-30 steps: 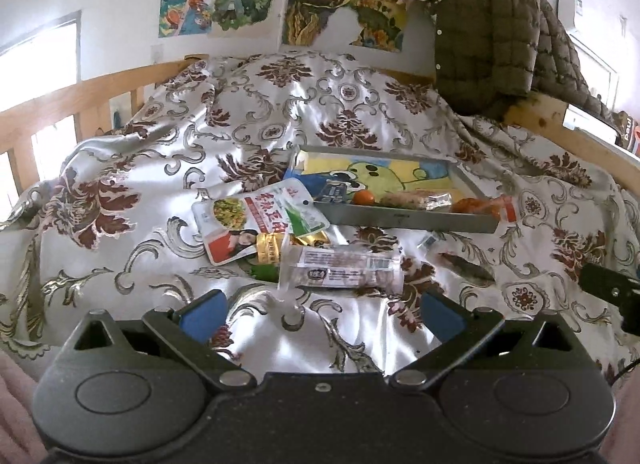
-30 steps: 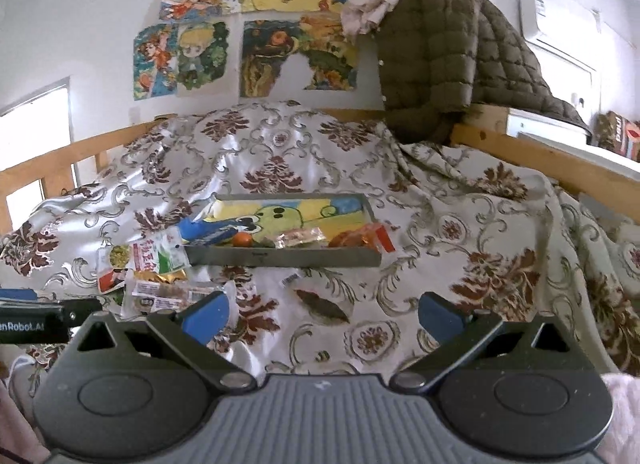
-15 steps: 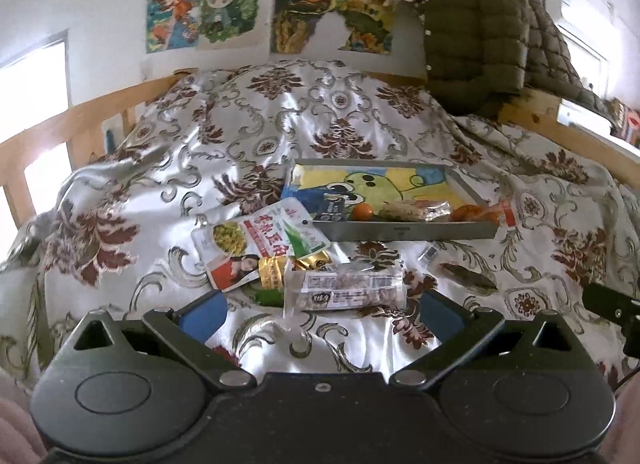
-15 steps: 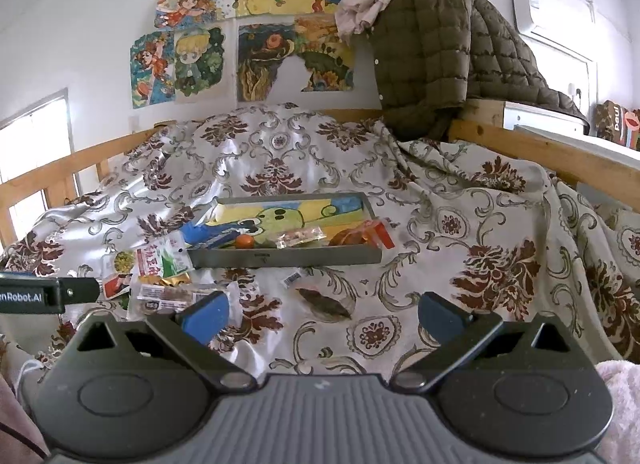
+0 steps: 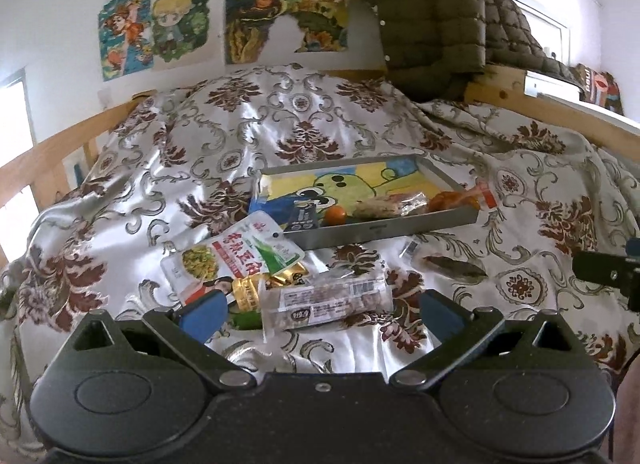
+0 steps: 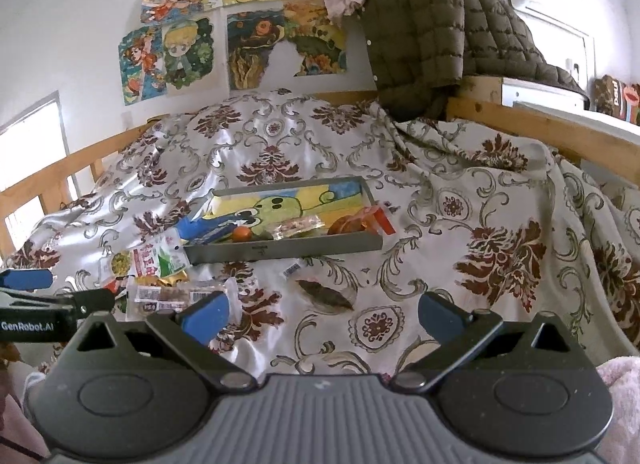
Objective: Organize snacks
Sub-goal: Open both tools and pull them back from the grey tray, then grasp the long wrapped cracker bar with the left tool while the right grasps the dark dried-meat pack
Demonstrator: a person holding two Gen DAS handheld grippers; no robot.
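A grey tray [image 5: 384, 227] with a cartoon picture inside sits on the patterned bedspread; it also shows in the right wrist view [image 6: 288, 250]. It holds a blue packet [image 5: 280, 210], an orange ball [image 5: 335, 215], a clear wrapped snack [image 5: 386, 206] and an orange-red packet [image 5: 456, 200]. In front of it lie a white-green-red pouch [image 5: 232, 254], a gold packet [image 5: 260, 286] and a clear wrapped bar [image 5: 324, 302]. My left gripper [image 5: 320, 310] is open, just before the bar. My right gripper [image 6: 320, 310] is open and empty, above a small brown snack [image 6: 326, 294].
A tiny barcode wrapper [image 6: 292, 269] lies near the tray's front. Wooden bed rails [image 6: 540, 132] run along both sides. A brown quilted jacket [image 6: 432, 28] hangs at the back right. Posters [image 6: 248, 48] cover the wall.
Both grippers have drawn back and tilted up a little, so the tray and snacks sit lower in each view. No snack has moved.
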